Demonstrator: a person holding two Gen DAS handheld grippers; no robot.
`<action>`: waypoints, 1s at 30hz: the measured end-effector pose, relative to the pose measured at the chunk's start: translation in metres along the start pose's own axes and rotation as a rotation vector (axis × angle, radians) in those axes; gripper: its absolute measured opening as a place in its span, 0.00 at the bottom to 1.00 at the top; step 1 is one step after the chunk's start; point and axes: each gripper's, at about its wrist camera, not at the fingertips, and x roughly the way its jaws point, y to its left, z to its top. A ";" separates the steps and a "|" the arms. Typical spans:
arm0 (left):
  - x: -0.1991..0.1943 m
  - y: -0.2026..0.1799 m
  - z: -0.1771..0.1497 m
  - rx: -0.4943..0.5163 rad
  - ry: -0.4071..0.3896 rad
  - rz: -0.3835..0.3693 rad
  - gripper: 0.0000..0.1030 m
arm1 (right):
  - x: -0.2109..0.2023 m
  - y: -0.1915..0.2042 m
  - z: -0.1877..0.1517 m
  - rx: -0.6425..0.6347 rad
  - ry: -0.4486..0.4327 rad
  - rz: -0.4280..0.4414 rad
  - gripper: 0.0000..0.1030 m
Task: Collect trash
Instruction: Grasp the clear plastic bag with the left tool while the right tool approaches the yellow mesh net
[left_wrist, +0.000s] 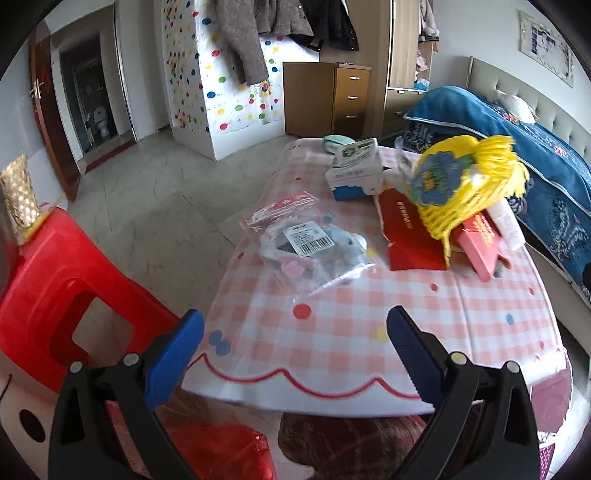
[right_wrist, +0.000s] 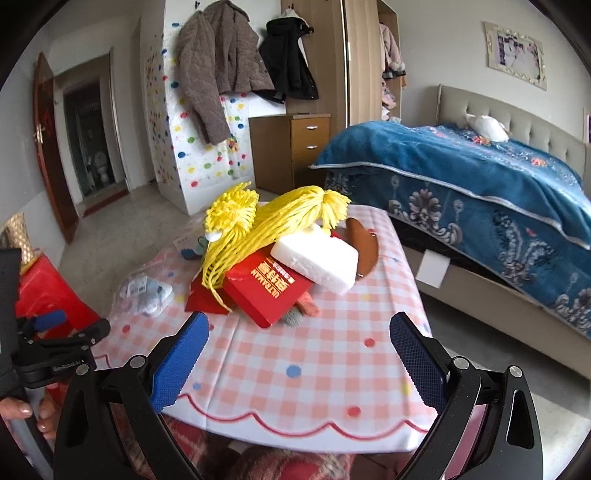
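A pile of trash lies on the pink checked table (left_wrist: 332, 332) (right_wrist: 314, 362): a yellow mesh net (left_wrist: 465, 184) (right_wrist: 258, 221), a red box (right_wrist: 266, 291) (left_wrist: 410, 236), a white foam block (right_wrist: 317, 262), a clear plastic bag (left_wrist: 306, 243) (right_wrist: 144, 291) and a small white and blue carton (left_wrist: 354, 170). My left gripper (left_wrist: 295, 343) is open and empty over the table's near edge. My right gripper (right_wrist: 299, 347) is open and empty, just short of the red box. The left gripper also shows at the left of the right wrist view (right_wrist: 55, 332).
A red plastic stool (left_wrist: 55, 288) stands left of the table. A red plastic bag (left_wrist: 229, 454) lies below the table's near edge. A bed with a blue blanket (right_wrist: 480, 184) is on the right. A brown drawer cabinet (left_wrist: 328, 99) stands behind.
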 end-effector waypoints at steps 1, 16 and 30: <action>0.007 0.001 0.002 0.000 0.003 0.000 0.94 | 0.007 -0.001 0.001 0.000 0.011 -0.001 0.94; 0.077 0.008 0.040 -0.067 0.045 -0.083 0.72 | 0.057 -0.009 0.005 -0.027 0.082 -0.068 0.94; 0.031 -0.012 0.036 0.043 -0.078 -0.153 0.02 | 0.047 -0.014 0.000 -0.025 0.089 -0.075 0.94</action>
